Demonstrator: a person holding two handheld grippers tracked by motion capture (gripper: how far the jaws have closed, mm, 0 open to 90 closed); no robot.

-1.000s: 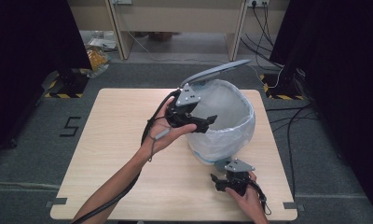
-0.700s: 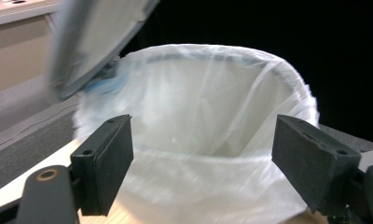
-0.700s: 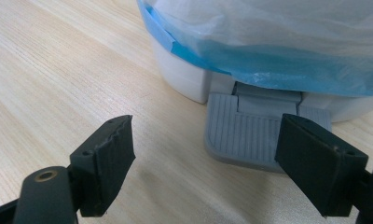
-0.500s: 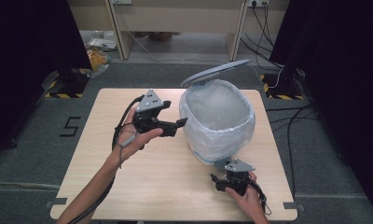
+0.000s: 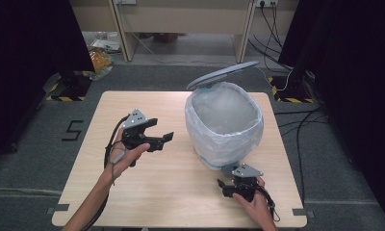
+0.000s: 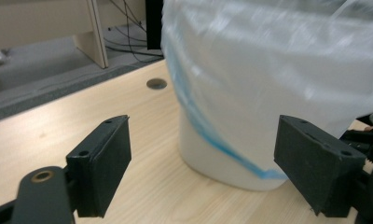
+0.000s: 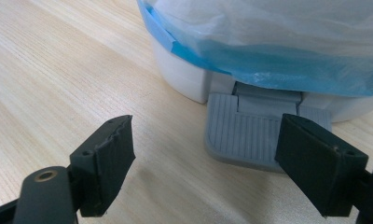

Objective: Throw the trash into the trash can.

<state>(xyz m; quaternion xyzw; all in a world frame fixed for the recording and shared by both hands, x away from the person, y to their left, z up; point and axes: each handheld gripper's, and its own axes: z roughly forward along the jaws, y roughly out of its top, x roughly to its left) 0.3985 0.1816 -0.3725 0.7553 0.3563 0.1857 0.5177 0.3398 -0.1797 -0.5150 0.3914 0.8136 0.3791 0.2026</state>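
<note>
A white pedal bin (image 5: 224, 132) lined with a clear plastic bag stands on the right half of the wooden table (image 5: 133, 192), its grey lid (image 5: 223, 74) tilted up. My left gripper (image 5: 161, 131) hovers left of the bin, aimed at its side (image 6: 268, 84). Its jaws have just been opening and stand open with nothing between them (image 6: 201, 168). My right gripper (image 5: 226, 186) rests low at the bin's front, open (image 7: 203, 172). The grey ribbed pedal (image 7: 250, 135) lies just ahead of its jaws, apart from the pads.
The bag's blue band (image 7: 250, 65) hangs over the bin's base. A small round hole (image 6: 156, 83) is set in the tabletop behind the bin. Cables (image 5: 296, 120) run over the floor to the right. Bare tabletop stretches along the left and front.
My left gripper has moved left and down, away from the bin's rim to a spot over the table beside it. My right gripper has stayed put.
</note>
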